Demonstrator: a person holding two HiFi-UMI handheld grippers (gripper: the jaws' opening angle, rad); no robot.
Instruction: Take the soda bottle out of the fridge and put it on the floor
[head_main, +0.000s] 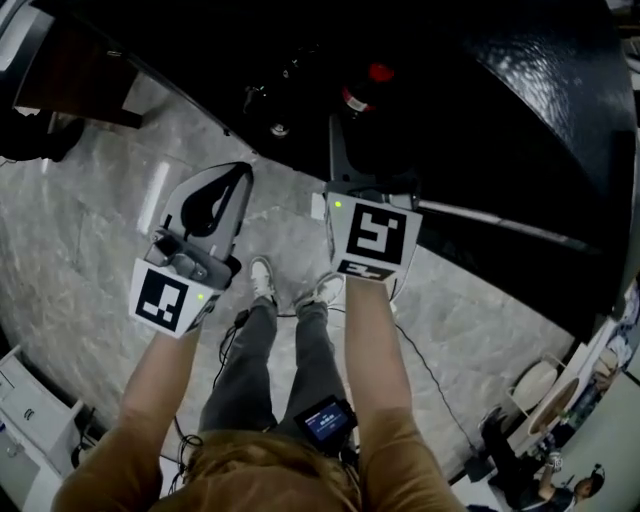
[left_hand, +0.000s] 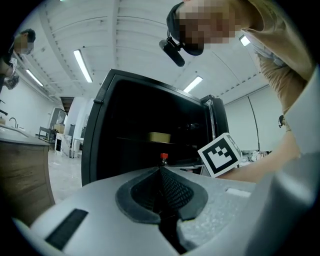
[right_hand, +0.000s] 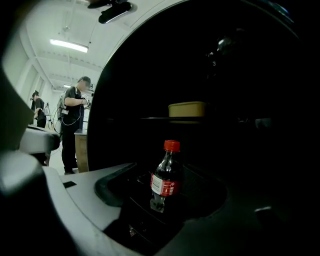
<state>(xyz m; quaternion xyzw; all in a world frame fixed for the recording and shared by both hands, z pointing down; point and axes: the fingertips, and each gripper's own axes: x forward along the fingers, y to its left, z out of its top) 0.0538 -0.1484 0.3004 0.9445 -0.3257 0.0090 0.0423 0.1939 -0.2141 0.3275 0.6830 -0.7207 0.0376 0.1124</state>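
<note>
A small soda bottle (right_hand: 166, 175) with a red cap and red label stands upright on a low shelf inside the dark, open black fridge (left_hand: 130, 130). My right gripper (right_hand: 165, 195) reaches into the fridge with its jaws spread wide on either side of the bottle, and the pads do not press it. In the head view the bottle's red cap (head_main: 378, 72) shows just beyond the right gripper (head_main: 365, 150). My left gripper (left_hand: 161, 175) is held outside the fridge, pads together, holding nothing. Past its tips the cap (left_hand: 163, 157) shows.
A yellow container (right_hand: 187, 108) sits on the fridge shelf above the bottle. The grey marble floor (head_main: 90, 250) lies under my feet (head_main: 290, 285), with a cable trailing across it. Two people (right_hand: 75, 120) stand by a wooden counter (left_hand: 20, 165) at the left.
</note>
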